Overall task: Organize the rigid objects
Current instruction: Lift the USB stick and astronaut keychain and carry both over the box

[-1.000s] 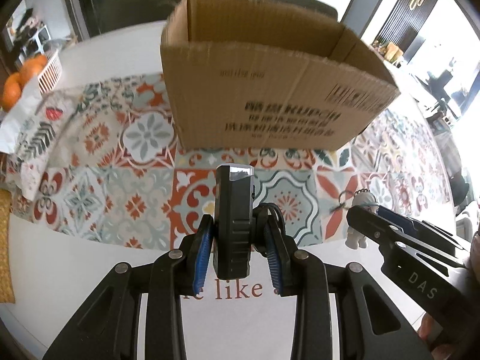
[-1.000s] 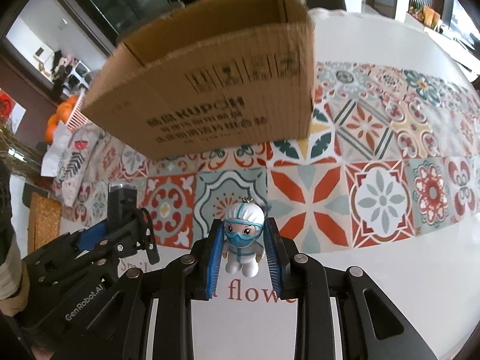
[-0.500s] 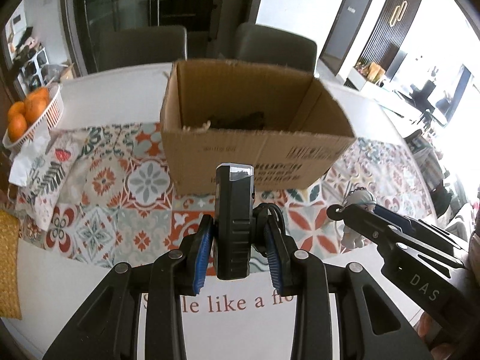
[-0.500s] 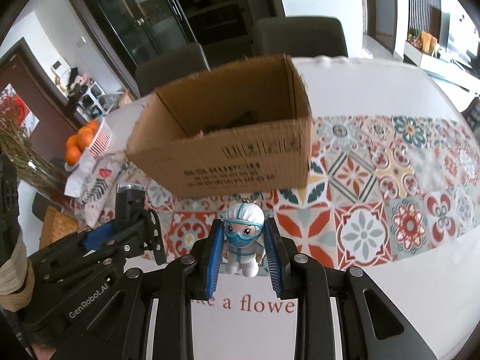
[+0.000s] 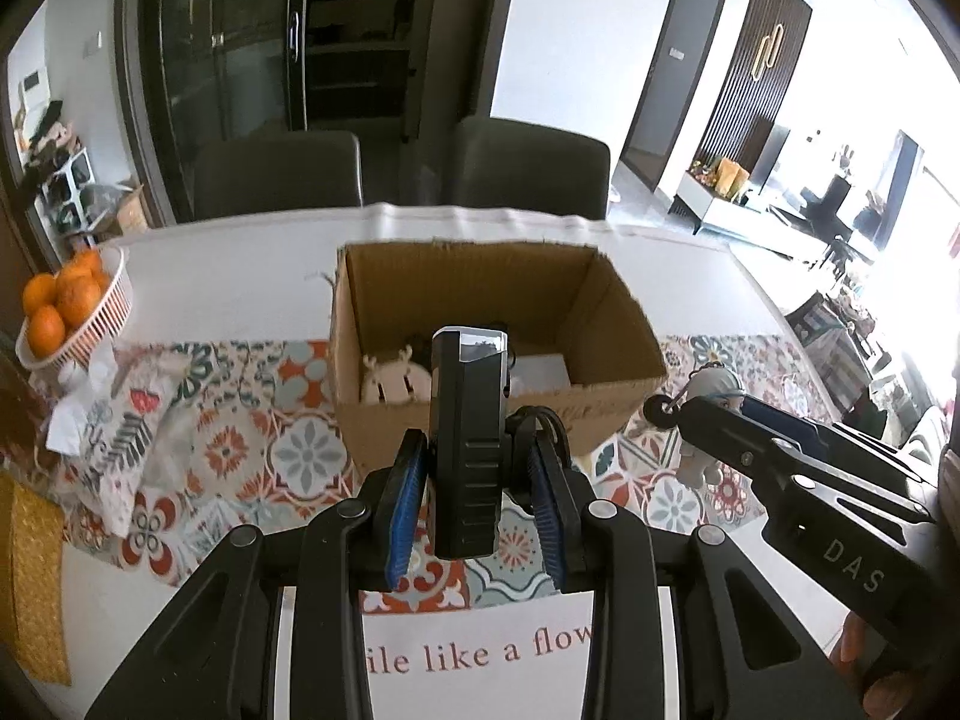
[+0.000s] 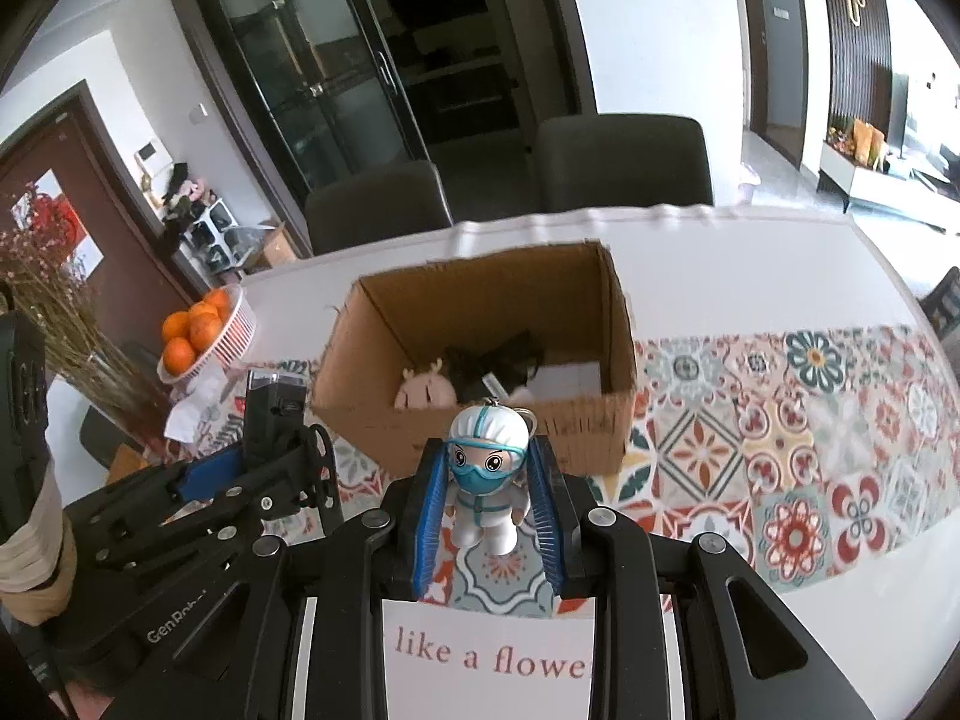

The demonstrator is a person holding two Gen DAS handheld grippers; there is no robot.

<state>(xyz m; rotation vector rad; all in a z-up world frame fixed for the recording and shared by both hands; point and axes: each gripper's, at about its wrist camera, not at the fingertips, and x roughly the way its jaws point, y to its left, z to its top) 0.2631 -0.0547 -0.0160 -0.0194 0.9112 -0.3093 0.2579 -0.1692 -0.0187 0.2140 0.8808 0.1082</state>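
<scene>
Where chairs (image 5: 528,165) stand behind — patterned runner (image 6: 780,420) crosses table (image 5: 240,276).

Both handheld tools are matte black frames with round silver screws and ribbed blue pads lining the fingers (image 5: 403,504), the left gripper (image 5: 474,501) printed "GenRobot" in white, the right gripper (image 6: 487,516) lettered "DAS", beside a beige cuff (image 6: 30,546) at the wrist

Left claw (image 5: 477,492) and right claw (image 6: 486,510) clamped (angled downward).
</scene>
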